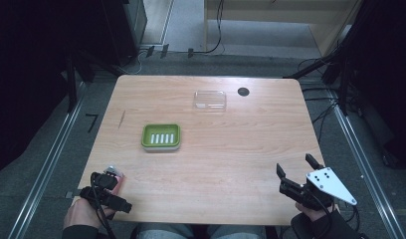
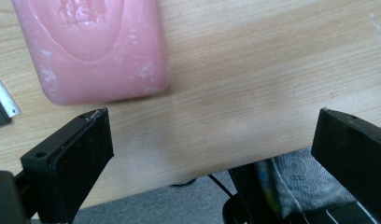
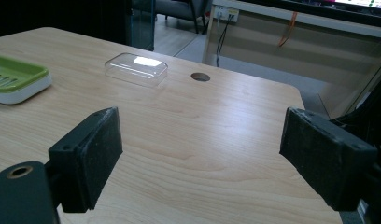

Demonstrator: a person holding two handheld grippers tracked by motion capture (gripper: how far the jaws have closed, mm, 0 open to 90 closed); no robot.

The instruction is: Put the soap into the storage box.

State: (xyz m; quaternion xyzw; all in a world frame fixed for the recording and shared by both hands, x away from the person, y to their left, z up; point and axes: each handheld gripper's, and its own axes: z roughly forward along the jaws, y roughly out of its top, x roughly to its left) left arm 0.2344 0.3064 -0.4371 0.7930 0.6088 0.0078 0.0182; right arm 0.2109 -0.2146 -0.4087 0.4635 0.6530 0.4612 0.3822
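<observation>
Wood table (image 1: 231, 164): pale grain, rounded corners, the largest thing here; a small dark round hole (image 1: 243, 91) sits near its far edge.
Clear lid (image 1: 210, 99): a see-through plastic cover lying flat toward the far side of the table, just left of the hole and well apart from both tongs.
Green soap dish (image 1: 161, 136): a green tray on a white base with pale slots in its floor, near the table's middle-left, between the lid and the near-left corner; it holds nothing.
Way between: bare wood lies from the near-left corner to the dish.
Pink soap bar (image 2: 93, 49): a rounded rectangle with a stamped oval on top, lying flat on the table at the near-left corner.
Soap axis: in the left gripper view its long side runs roughly across the picture, slightly tilted.
Left tongs (image 2: 212, 140): held wide apart and holding nothing, low over the table's near edge; the soap lies just beyond the tip of the left-hand jaw in that view, off to that side rather than between the jaws, not touching.
Right tongs (image 3: 202, 154): also spread wide and holding nothing, over the near-right corner, aimed across the table toward the lid and well apart from the soap.
</observation>
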